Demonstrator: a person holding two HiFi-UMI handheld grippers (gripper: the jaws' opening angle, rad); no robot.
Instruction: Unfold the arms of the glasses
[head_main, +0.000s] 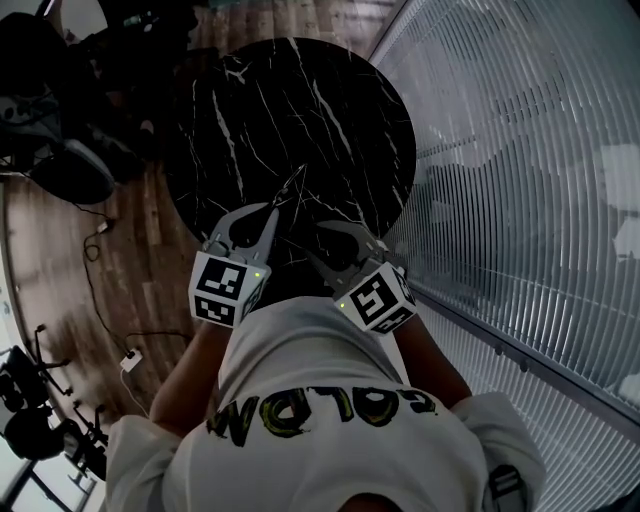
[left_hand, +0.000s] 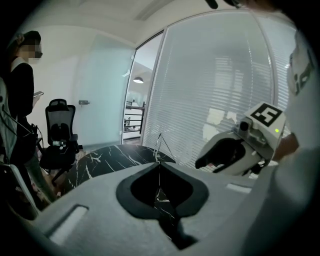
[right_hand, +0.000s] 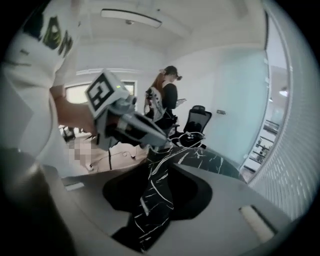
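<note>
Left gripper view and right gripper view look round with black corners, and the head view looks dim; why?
Left gripper view: a wide-angle lens, so the blinds bow, and their brightness washes out the thin glasses. Right gripper view: same black rim, and the ceiling lamp looks curved. Head view: dim overall; the black marble table swallows detail.

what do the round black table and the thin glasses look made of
The round black tabletop looks like polished marble or a marble-look slab: white veins, soft sheen. The thin-framed glasses are likely slim metal wire, judging by hair-thin bright lines; too small to be sure.
</note>
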